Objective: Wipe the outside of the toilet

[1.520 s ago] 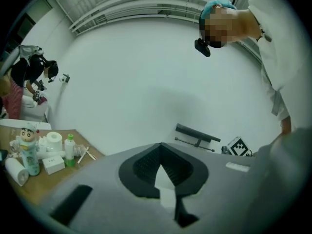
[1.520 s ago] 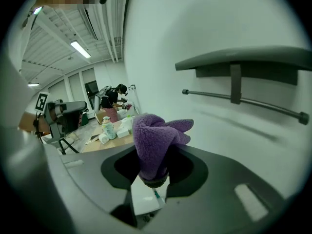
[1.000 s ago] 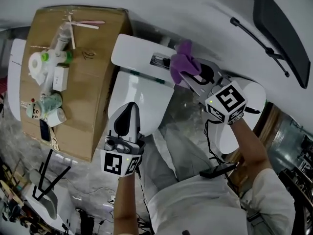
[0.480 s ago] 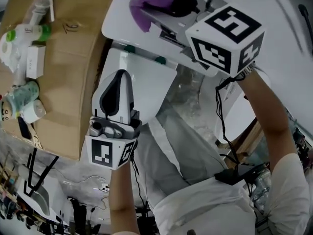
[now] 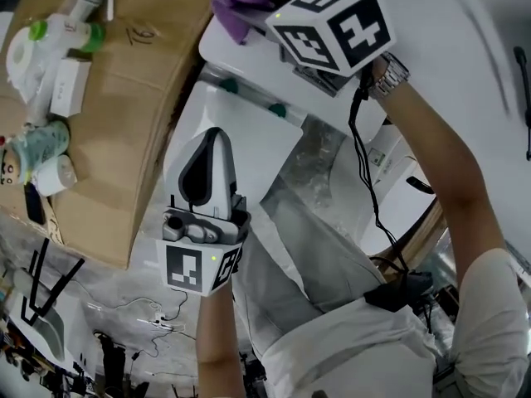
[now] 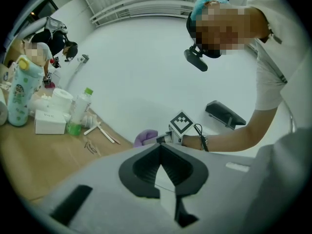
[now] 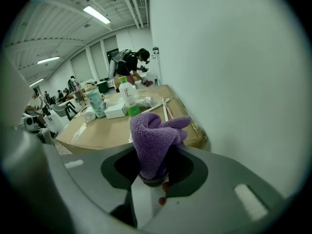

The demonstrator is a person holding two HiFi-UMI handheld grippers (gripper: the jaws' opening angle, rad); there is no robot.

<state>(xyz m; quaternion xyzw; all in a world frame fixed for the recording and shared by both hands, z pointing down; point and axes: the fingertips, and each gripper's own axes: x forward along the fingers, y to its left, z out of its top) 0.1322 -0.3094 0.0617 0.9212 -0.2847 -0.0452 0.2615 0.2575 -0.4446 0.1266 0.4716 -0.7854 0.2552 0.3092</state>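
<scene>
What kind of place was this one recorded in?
Probably a large workshop or lab hall with a mock bathroom, not a home: the toilet stands beside a cardboard box, and the right gripper view shows ceiling strip lights and other people at worktables.

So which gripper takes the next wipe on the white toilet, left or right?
Right: the right gripper is shut on the purple fleece cloth, over the white toilet tank lid; the left gripper is shut and empty.
</scene>
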